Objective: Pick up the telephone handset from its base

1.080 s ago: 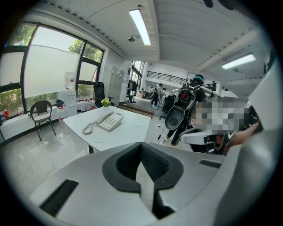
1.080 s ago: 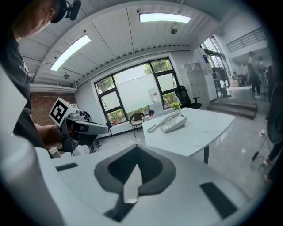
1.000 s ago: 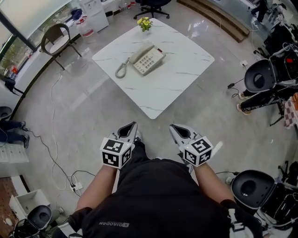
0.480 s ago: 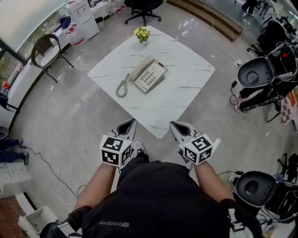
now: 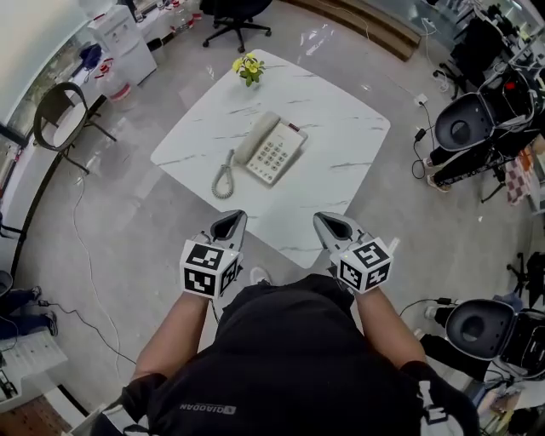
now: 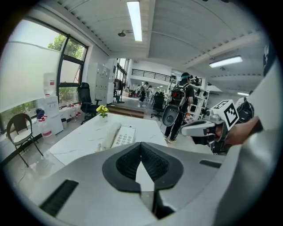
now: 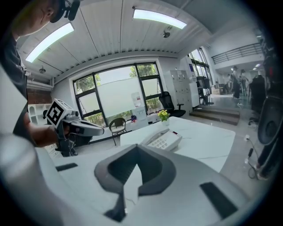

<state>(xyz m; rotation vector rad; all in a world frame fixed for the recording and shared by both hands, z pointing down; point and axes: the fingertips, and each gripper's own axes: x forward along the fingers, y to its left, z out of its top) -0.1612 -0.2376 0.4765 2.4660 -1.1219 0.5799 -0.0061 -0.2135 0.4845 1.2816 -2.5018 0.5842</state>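
A cream telephone [image 5: 274, 152] sits on the white marble table [image 5: 341, 128]. Its handset [image 5: 255, 138] rests on the base's left side, and a coiled cord [image 5: 223, 180] trails toward the near edge. My left gripper [image 5: 228, 227] and right gripper [image 5: 333, 226] hover side by side at the table's near corner, short of the phone, both shut and empty. The left gripper view shows the telephone [image 6: 122, 136] ahead beyond my left gripper [image 6: 141, 155], with the right gripper [image 6: 200, 128] beside it. The right gripper view has the telephone [image 7: 162, 140] past my right gripper [image 7: 135, 164].
A small pot of yellow flowers [image 5: 248, 68] stands at the table's far corner. A brown chair [image 5: 58, 115] is on the left, a black office chair [image 5: 232, 12] behind the table. Black round machines [image 5: 464, 128] and cables crowd the floor on the right.
The table and telephone have come nearer in the head view. Both grippers, before over bare floor, now reach the table's near edge. Their jaws stay shut.
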